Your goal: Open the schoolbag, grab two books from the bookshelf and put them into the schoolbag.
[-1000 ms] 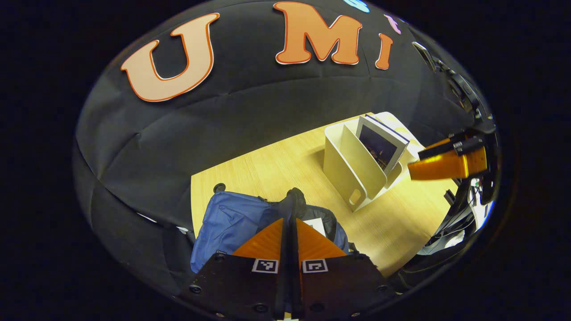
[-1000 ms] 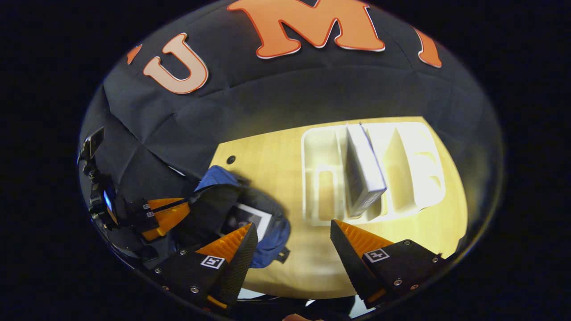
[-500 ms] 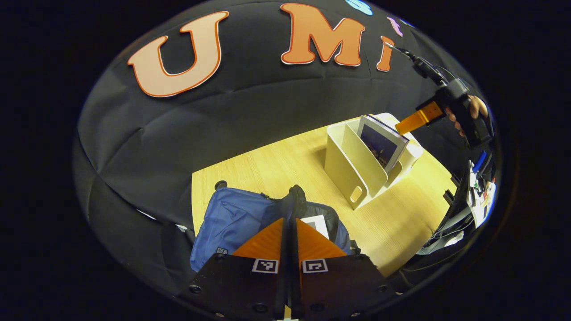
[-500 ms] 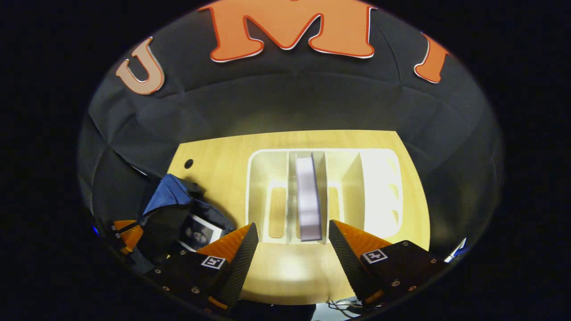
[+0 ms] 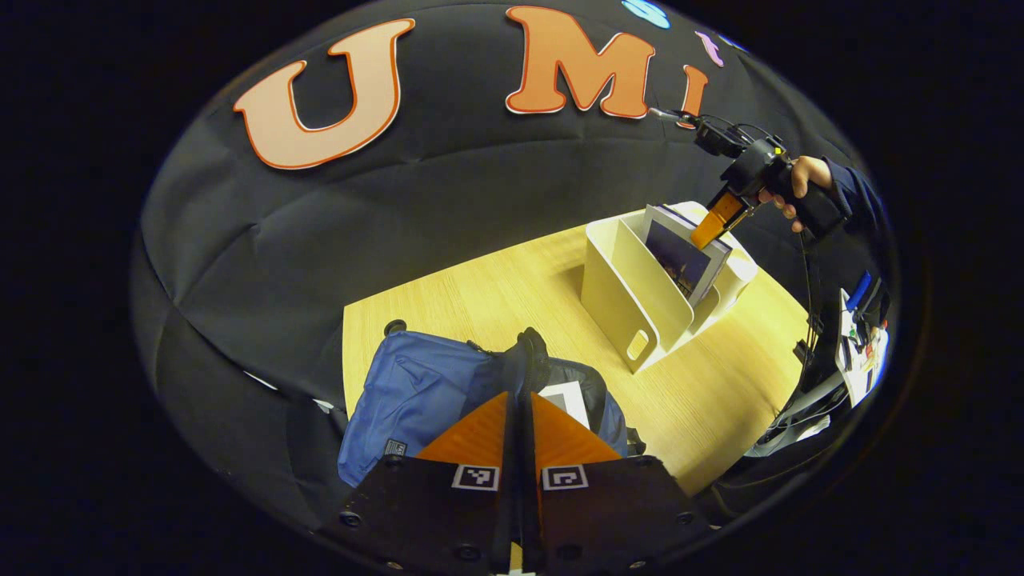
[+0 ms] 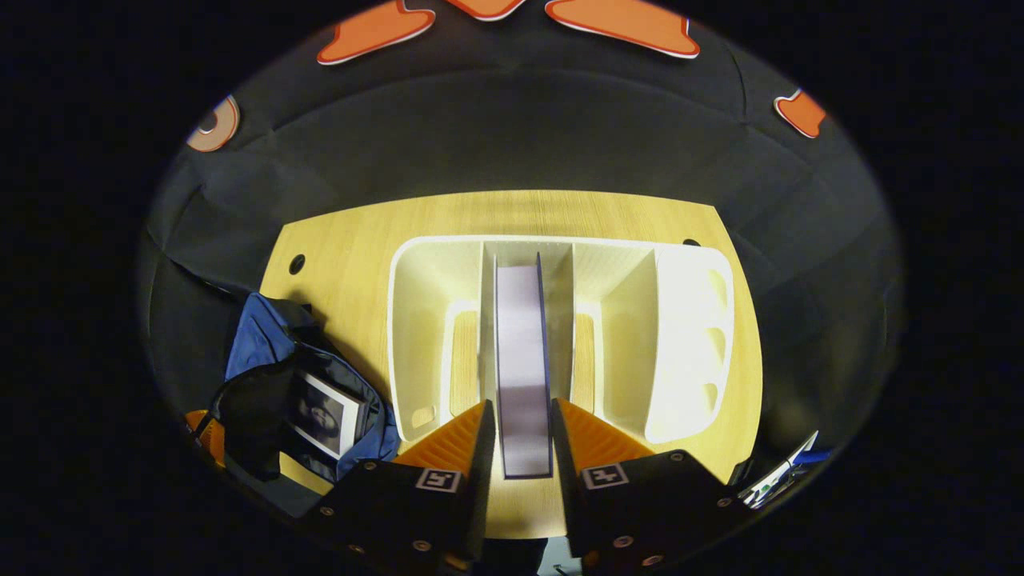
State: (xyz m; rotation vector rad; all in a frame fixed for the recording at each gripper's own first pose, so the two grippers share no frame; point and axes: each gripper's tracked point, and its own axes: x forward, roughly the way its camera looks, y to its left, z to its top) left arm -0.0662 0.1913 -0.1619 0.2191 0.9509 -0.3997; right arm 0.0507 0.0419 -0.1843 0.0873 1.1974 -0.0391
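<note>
The blue schoolbag (image 5: 408,392) lies open on the wooden table, with one white-bordered book (image 6: 324,416) inside it. My left gripper (image 5: 520,408) is shut on the bag's black flap (image 5: 532,356) and holds it up. The white bookshelf (image 6: 688,320) stands to the right of the bag. A second book (image 6: 522,344) stands upright in the shelf's middle slot. My right gripper (image 6: 524,424) comes down on that book's top edge, one finger against each cover. In the left gripper view the right gripper (image 5: 716,220), held by a hand (image 5: 800,172), sits at the book's upper corner (image 5: 680,256).
The table (image 5: 480,296) has a cable hole (image 6: 297,263) near its back left corner. The rack's left and right slots (image 6: 424,320) hold nothing. Cables and small clutter (image 5: 860,352) hang off the table's right side. The black cloth wall closes the back.
My right gripper swung from over the bag to above the rack, came down on the standing book, and its fingers narrowed from wide apart onto the covers. The left gripper kept still.
</note>
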